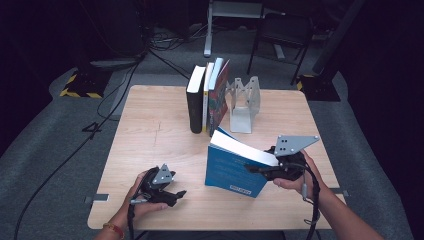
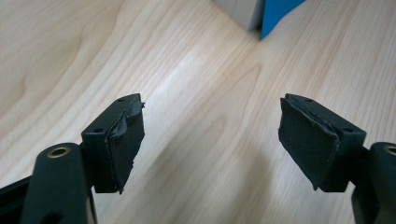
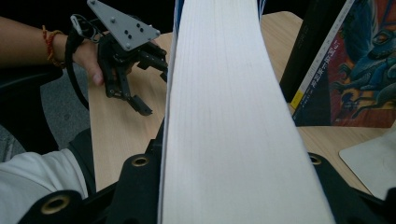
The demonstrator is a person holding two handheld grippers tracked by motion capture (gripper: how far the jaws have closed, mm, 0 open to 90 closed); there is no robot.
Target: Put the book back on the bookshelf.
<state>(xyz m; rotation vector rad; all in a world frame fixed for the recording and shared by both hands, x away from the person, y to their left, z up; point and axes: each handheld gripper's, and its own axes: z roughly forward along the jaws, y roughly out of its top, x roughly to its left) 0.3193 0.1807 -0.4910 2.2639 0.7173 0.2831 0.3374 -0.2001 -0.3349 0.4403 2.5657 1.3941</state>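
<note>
A blue paperback book (image 1: 231, 172) stands tilted on its lower edge at the table's front right, white page edge (image 3: 229, 107) facing up. My right gripper (image 1: 261, 170) is shut on its right end, one jaw against each cover. My left gripper (image 1: 175, 194) hovers low over the table's front left, open, with bare wood between its pads (image 2: 306, 144). It is apart from the book, whose blue corner (image 2: 280, 14) touches the table ahead of it. The right gripper view also shows the left gripper (image 3: 140, 100) beyond the book.
At the back middle of the wooden table (image 1: 150, 130), three upright books (image 1: 206, 97) stand in a row beside a metal bookend (image 1: 243, 107). The books (image 3: 336, 65) and bookend base (image 3: 373, 158) lie just past the held book. A chair and cables sit on the floor behind.
</note>
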